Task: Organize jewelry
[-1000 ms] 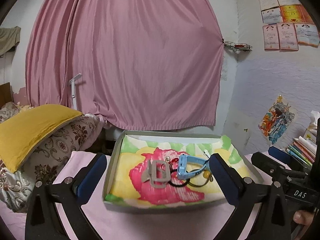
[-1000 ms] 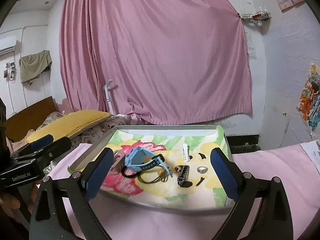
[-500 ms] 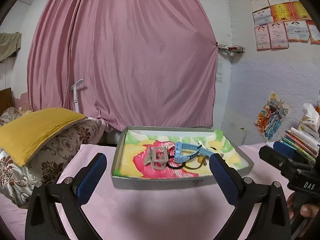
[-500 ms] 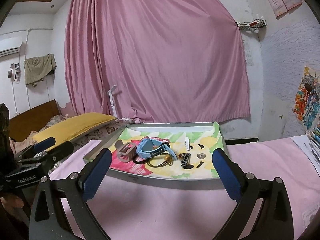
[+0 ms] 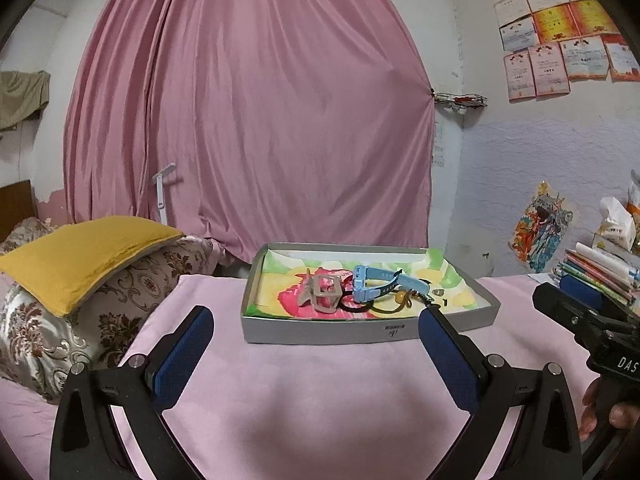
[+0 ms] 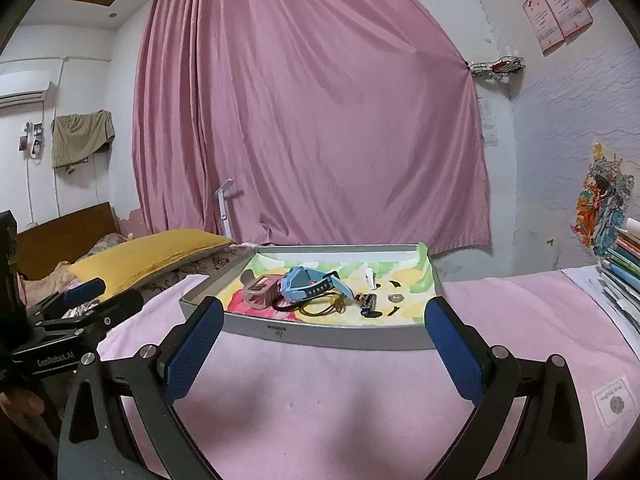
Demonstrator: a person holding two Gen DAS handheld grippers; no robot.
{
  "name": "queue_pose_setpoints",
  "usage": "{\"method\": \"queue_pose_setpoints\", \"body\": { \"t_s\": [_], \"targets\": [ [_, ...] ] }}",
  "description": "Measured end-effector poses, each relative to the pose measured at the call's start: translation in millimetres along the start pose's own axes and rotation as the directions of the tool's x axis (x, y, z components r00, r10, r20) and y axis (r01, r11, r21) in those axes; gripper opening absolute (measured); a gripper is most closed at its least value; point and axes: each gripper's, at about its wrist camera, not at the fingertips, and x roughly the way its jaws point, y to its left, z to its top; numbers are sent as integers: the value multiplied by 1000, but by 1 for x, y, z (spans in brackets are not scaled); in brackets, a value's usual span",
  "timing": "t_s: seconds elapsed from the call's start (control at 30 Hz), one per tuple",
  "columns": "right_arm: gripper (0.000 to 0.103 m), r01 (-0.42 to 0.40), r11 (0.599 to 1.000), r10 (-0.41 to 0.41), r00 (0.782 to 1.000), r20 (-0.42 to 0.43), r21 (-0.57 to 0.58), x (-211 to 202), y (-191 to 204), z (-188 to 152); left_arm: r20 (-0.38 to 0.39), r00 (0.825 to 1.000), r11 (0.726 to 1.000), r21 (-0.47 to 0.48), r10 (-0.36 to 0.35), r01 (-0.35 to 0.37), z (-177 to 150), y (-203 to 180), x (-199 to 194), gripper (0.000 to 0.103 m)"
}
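A shallow grey tray [image 5: 320,330] lined with flowered paper sits on a pink cloth; it also shows in the right wrist view [image 6: 340,338]. In it lie a blue watch [image 5: 374,282] [image 6: 308,284], a beige hair claw [image 5: 324,292] [image 6: 260,290], dark hair ties [image 6: 320,308], a small black clip [image 6: 368,304], a ring [image 6: 396,298] and a white piece [image 6: 370,278]. My left gripper [image 5: 316,360] is open and empty, held back from the tray's near wall. My right gripper [image 6: 324,354] is open and empty, also short of the tray.
A yellow pillow [image 5: 80,256] on a patterned cushion lies left of the tray. A stack of books [image 5: 596,268] stands at the right. A pink curtain [image 5: 248,120] hangs behind. The other gripper shows at the edge of each view, right [image 5: 592,332] and left [image 6: 68,320].
Both grippers have pulled back from the tray, which now looks smaller and farther. Both stay open and empty. The items in the tray have not moved.
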Motion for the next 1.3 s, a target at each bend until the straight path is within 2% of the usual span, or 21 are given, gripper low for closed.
{"method": "queue_pose_setpoints", "body": {
  "t_s": [0.87,1.07,1.3],
  "targets": [
    [99,53,998,-52,997,56,-15,-48,12,-52,31,998,998,-23,62,-61,-49,6,-49,103],
    [99,91,994,-87,993,79,-56,-56,15,-63,32,997,997,-43,63,-62,-57,9,-51,103],
    [100,120,992,-116,990,78,-45,-60,9,-68,27,998,997,-53,49,-47,-69,9,-51,103]
  ]
}}
